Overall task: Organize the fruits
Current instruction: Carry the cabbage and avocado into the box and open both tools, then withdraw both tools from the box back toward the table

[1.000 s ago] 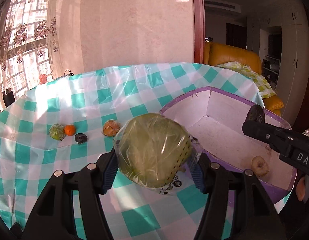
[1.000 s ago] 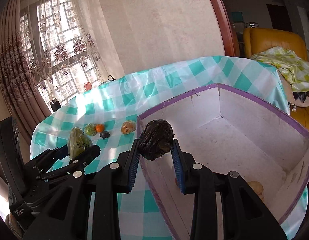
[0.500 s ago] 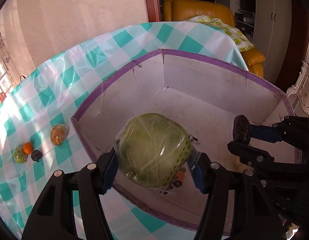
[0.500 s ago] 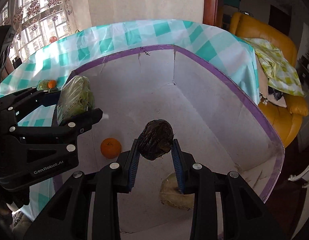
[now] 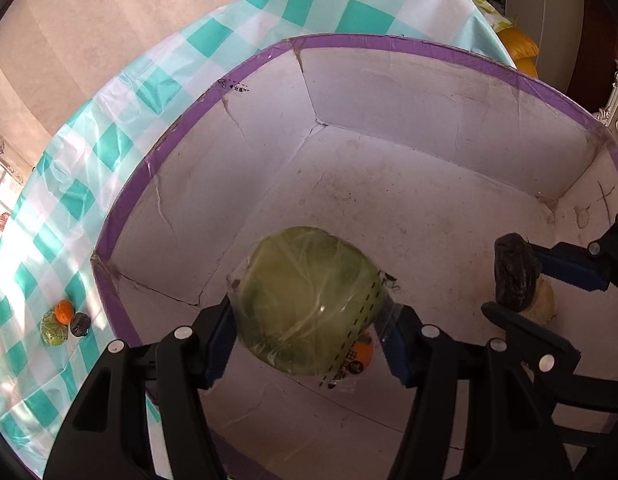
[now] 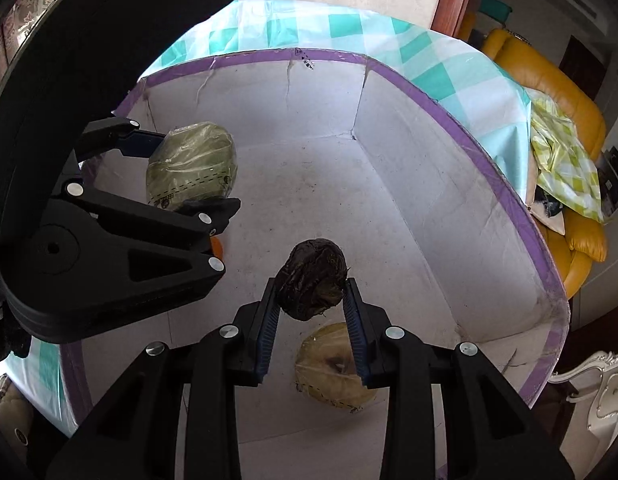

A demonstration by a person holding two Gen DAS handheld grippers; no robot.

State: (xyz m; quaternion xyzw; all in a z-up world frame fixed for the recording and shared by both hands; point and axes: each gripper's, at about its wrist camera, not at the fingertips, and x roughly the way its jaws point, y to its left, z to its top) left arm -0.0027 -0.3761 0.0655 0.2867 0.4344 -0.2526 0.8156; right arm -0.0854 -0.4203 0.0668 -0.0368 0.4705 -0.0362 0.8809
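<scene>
Both tools hang over a big white box with a purple rim (image 5: 181,136), each carrying a fruit. Left tool (image 5: 309,328) is clamped on a large green fruit in clear plastic wrap (image 5: 309,300), held above the box floor near the left wall. Right tool (image 6: 312,300) is closed tight on a small dark, wrinkled fruit (image 6: 313,284), held above the floor nearer the middle.

Directly below the dark fruit, a pale yellow wrapped fruit (image 6: 333,372) already lies in the box, and an orange (image 6: 216,246) peeks out behind the left tool. Outside, on the checked table (image 5: 89,200), three small fruits sit close together: a green one (image 5: 53,330), an orange one (image 5: 64,310) and a dark one (image 5: 80,323).

This looks like the drop-off step. Next, each tool likely needs to go lower and open; the dark fruit may want a spot beside the yellow one, not on top.
</scene>
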